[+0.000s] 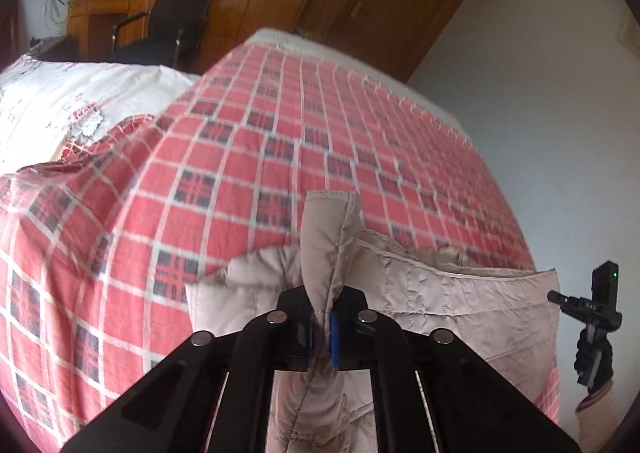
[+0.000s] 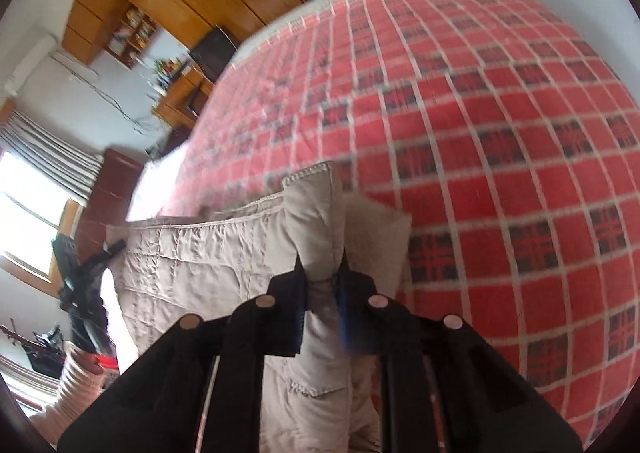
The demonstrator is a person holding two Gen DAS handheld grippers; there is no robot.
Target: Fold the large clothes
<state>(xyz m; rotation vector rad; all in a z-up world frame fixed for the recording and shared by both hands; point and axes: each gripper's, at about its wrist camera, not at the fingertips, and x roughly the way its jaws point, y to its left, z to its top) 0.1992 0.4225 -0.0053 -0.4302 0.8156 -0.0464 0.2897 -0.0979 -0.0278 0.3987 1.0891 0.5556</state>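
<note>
Beige quilted padded garment (image 1: 440,293) hangs stretched between the two tools above the red plaid bedcover (image 1: 248,157); it is lifted rather than laid flat, its top edge taut from one grip to the other. The left gripper (image 1: 320,329) is clamped on a bunched corner of the fabric, blue pads pressing either side of the roll; the right gripper (image 2: 324,305) is likewise closed on a gathered corner of the same garment (image 2: 192,261), seen across the span. No finished fold shows yet — I judge the work to be early, the piece only being spread or carried; laying it on the bed, bringing sides or sleeves inward and doubling it over all appear to remain.
</note>
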